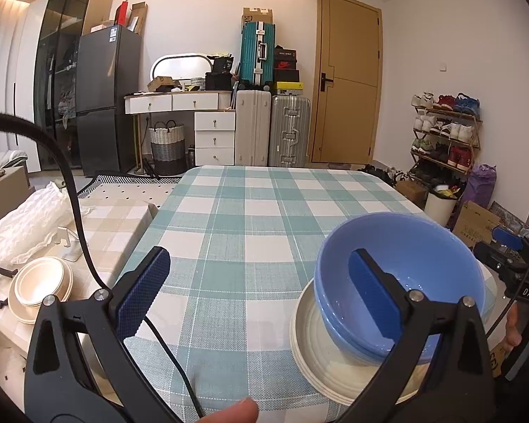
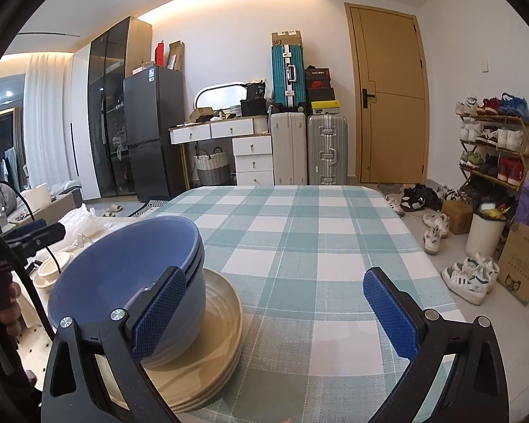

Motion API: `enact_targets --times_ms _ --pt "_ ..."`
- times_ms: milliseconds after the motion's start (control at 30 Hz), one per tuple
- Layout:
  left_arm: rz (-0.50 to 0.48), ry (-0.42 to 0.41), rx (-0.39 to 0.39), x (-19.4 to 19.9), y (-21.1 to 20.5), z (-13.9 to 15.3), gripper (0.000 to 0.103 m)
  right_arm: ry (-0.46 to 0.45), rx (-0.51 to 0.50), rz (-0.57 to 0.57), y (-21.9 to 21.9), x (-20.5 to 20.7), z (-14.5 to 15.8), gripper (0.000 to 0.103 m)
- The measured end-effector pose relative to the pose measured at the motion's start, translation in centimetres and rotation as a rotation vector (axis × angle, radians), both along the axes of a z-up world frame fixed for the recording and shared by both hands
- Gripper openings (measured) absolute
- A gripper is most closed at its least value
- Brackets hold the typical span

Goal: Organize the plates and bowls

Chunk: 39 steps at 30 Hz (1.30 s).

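Here the stacked blue bowls [image 1: 416, 271] sit nested on a stack of cream plates [image 1: 321, 349] at the near part of the table with the teal-and-white checked cloth [image 1: 250, 218]. In the left wrist view the pile lies toward the right; in the right wrist view the same blue bowls [image 2: 123, 275] and cream plates [image 2: 211, 363] lie toward the left, so the pile rests between the two tools.

The left gripper [image 1: 261, 294] has its fingers spread wide and released, grasping nothing. Its right pad reaches in over the bowls' rim; whether it touches the inner wall I cannot tell. Its left pad hangs over bare cloth, well apart from the pile. A black cable [image 1: 70, 176] loops past it on the left, and a fingertip [image 1: 236, 412] shows at the bottom edge.

The right gripper [image 2: 275, 312] is likewise spread and released, holding nothing. Its left pad stands just in front of the bowls' outer wall, and contact cannot be judged; its right pad is over bare cloth.

Beside the table, on a lower surface with a beige checked cover, a second pile of cream bowls and plates [image 1: 40, 287] rests well apart from the blue bowls. Past the far edge of the table stand suitcases [image 1: 271, 134], a dark fridge [image 1: 105, 98], a door [image 1: 349, 81] and a shoe rack [image 1: 444, 130]
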<state>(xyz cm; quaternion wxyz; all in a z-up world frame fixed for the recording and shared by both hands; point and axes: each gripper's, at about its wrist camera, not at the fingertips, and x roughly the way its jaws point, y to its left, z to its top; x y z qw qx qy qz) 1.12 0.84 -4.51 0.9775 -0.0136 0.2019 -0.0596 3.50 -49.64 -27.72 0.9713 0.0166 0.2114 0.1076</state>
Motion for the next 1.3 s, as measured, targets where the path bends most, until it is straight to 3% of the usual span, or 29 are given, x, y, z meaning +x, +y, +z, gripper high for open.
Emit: enact_targets --times_ms 1300 --pt "-0.010 0.018 0.036 -0.32 -0.85 -0.05 0.101 0.010 -0.006 -0.008 0.19 -0.43 -0.18 0.102"
